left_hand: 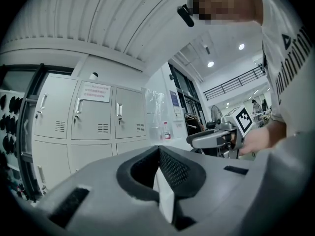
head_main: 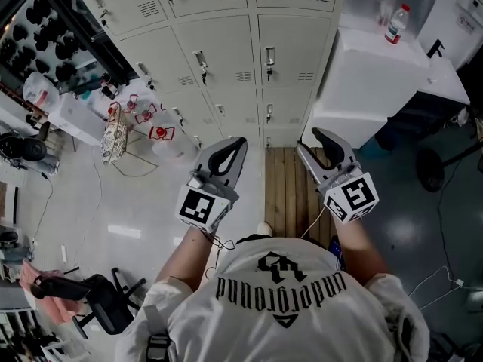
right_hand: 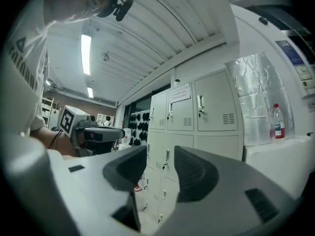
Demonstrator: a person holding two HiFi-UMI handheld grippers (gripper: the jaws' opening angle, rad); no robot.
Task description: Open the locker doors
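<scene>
Lockers [head_main: 249, 59] sit at 12 o'clock, doors all shut; my right gripper [head_main: 309, 140] gapes wide and empty, prepped for a handle I reckon; left gripper [head_main: 239, 142] is pinched closed, idle.

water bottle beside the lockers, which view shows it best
The right gripper view: the water bottle stands side-on, full height, red cap clear. The head view shows it from above, smaller; the left gripper view shows it tiny and distant.
</scene>
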